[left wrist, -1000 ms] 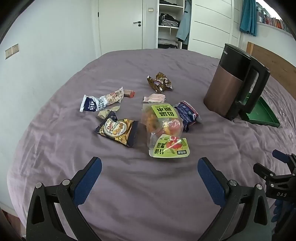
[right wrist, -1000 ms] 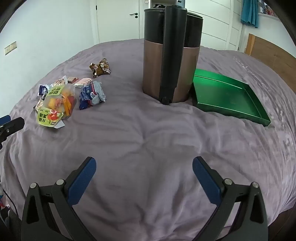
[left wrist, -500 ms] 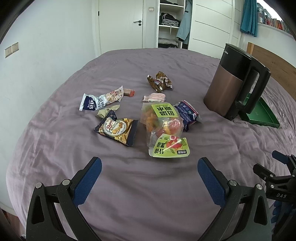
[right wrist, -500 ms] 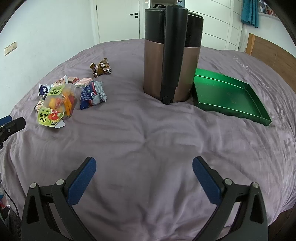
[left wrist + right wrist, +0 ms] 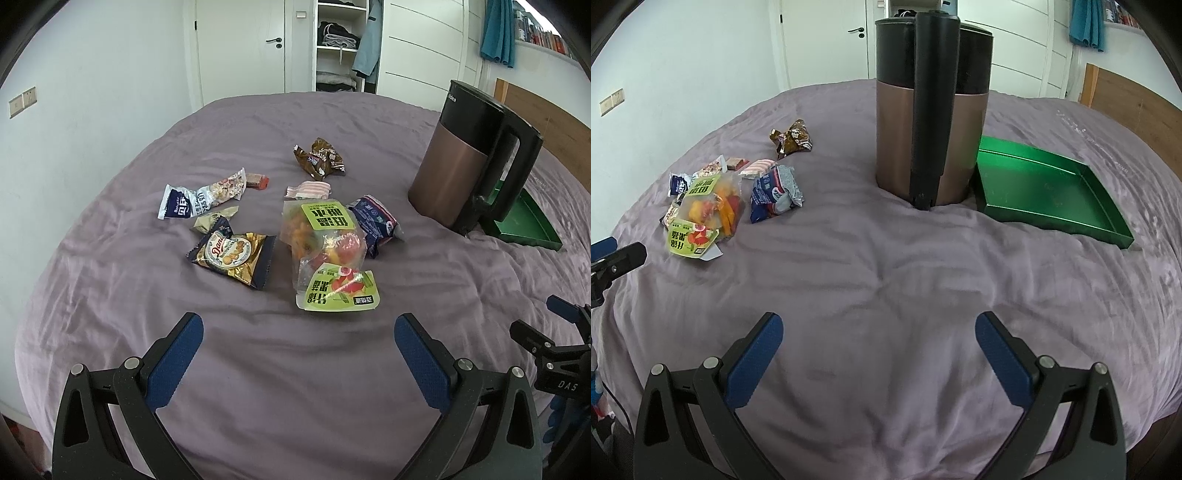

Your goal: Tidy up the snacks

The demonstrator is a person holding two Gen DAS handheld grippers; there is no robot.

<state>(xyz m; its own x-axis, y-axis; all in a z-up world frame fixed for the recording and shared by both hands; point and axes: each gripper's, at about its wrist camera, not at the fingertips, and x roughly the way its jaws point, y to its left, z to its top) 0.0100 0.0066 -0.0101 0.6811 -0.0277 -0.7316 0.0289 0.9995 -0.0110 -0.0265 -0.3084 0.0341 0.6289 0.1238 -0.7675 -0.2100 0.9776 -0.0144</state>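
Several snack packets lie on a purple bedspread. In the left wrist view I see a gold cookie bag (image 5: 233, 256), a clear fruit-jelly bag with green labels (image 5: 328, 251), a blue packet (image 5: 375, 223), a white-blue packet (image 5: 201, 197), a brown wrapper (image 5: 319, 158) and a striped pink packet (image 5: 308, 190). My left gripper (image 5: 298, 336) is open and empty, short of the jelly bag. My right gripper (image 5: 879, 332) is open and empty over bare bedspread; the jelly bag (image 5: 705, 210) is far to its left. A green tray (image 5: 1049, 188) lies empty at the right.
A tall brown-and-black kettle (image 5: 931, 129) stands between the snacks and the tray, touching the tray's left edge. It also shows in the left wrist view (image 5: 465, 166). A wooden headboard (image 5: 1134, 99) runs along the right. A door and open wardrobe stand behind the bed.
Both grippers have stayed open and almost still. The views have shifted only very slightly.
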